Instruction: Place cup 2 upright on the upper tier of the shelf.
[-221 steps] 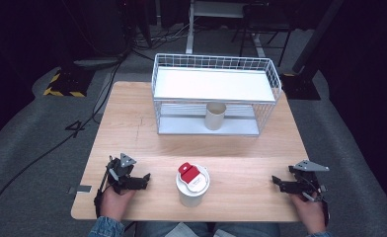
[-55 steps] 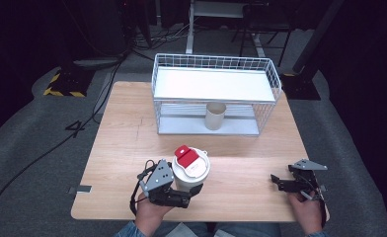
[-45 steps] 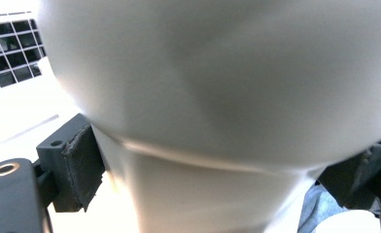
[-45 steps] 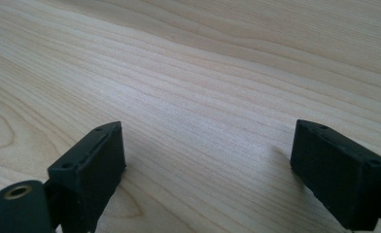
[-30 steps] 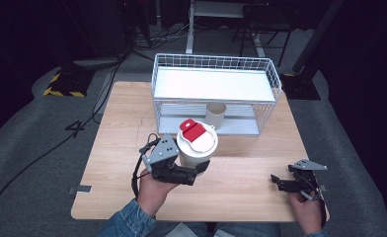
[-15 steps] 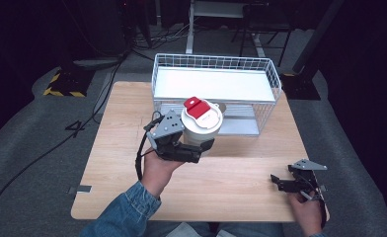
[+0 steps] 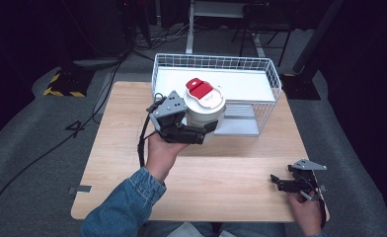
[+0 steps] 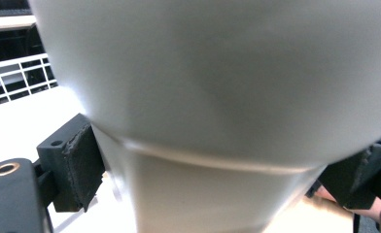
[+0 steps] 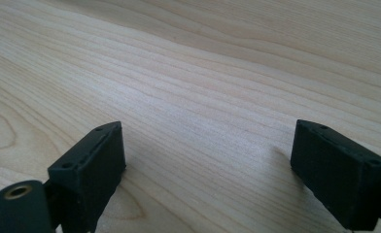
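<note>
High view looks down over the table (image 7: 132,123); right gripper view skims its wood closely; left perhaps faces the basket (image 7: 265,79).

"4" marked on floor (image 7: 78,127).

Pale wooden desk (image 7: 241,173) with rounded corners across the middle of the frame, standing on grey carpet (image 7: 28,163). Black cables (image 7: 48,148) trailing over the carpet at left. Yellow-and-black hazard-striped block (image 7: 63,84) at upper left. White frame legs (image 7: 191,24) at top centre, amid dark, unlit surroundings. Grey bracket (image 7: 78,189) at lower left desk edge.
</note>
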The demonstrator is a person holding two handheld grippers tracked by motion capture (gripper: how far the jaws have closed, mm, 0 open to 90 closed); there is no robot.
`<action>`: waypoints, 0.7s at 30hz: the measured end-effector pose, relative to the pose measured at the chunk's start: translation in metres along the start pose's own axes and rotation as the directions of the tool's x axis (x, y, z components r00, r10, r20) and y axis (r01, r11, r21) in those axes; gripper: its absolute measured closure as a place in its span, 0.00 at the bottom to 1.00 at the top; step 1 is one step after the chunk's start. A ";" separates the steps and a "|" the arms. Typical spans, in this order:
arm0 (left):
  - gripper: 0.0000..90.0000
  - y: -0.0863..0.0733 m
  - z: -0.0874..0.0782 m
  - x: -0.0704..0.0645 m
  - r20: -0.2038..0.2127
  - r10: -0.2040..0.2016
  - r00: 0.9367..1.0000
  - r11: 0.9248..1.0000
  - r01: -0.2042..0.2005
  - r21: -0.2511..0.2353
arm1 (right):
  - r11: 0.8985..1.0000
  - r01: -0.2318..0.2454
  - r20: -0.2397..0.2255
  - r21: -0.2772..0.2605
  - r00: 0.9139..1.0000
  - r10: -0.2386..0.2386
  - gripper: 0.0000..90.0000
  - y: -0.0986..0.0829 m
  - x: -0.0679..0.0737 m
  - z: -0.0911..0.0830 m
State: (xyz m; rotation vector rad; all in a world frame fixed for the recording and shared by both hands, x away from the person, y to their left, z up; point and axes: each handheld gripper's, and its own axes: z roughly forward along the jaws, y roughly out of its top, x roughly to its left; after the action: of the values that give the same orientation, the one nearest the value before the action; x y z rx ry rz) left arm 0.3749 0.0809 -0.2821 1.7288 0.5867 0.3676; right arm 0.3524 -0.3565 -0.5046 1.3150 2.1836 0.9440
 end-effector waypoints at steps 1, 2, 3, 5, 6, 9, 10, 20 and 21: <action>0.13 0.002 0.001 0.001 -0.004 0.002 1.000 1.000 -0.002 0.000 | 1.000 0.000 0.000 0.000 1.000 0.000 0.14 0.000 0.000 0.000; 0.13 0.004 0.002 0.002 -0.007 0.005 1.000 1.000 -0.005 -0.001 | 1.000 0.000 0.000 0.000 1.000 0.000 0.14 0.000 0.000 0.000; 0.13 0.006 0.003 0.004 -0.010 0.005 1.000 1.000 -0.005 -0.003 | 1.000 0.000 0.000 0.000 1.000 0.000 0.14 0.000 0.000 0.000; 0.13 0.010 0.006 0.007 -0.017 0.002 1.000 1.000 -0.003 -0.006 | 1.000 0.000 0.000 0.000 1.000 0.000 0.14 0.000 0.000 0.000; 0.13 0.012 0.008 0.009 -0.019 0.003 1.000 1.000 -0.003 -0.006 | 1.000 0.000 0.000 0.000 1.000 0.000 0.14 0.000 0.000 0.000; 0.13 0.017 0.011 0.014 -0.030 -0.005 1.000 1.000 0.004 -0.011 | 1.000 0.000 0.000 0.000 1.000 0.000 0.14 0.000 0.000 0.000; 0.13 0.019 0.012 0.017 -0.026 -0.012 1.000 1.000 0.012 -0.013 | 1.000 0.000 0.000 0.000 1.000 0.000 0.14 0.000 0.000 0.000; 0.13 0.036 0.026 0.034 -0.079 -0.023 0.997 0.998 0.017 -0.068 | 1.000 0.000 0.000 0.000 1.000 0.000 0.14 0.000 0.000 0.000; 0.13 0.037 0.027 0.035 -0.086 -0.025 0.996 0.998 0.020 -0.068 | 1.000 0.000 0.001 0.000 1.000 0.000 0.14 0.000 0.000 0.000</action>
State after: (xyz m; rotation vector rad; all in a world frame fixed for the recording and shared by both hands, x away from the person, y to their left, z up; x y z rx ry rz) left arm 0.4250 0.0731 -0.2549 1.6473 0.6495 0.4435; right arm 0.3525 -0.3565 -0.5046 1.3151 2.1832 0.9434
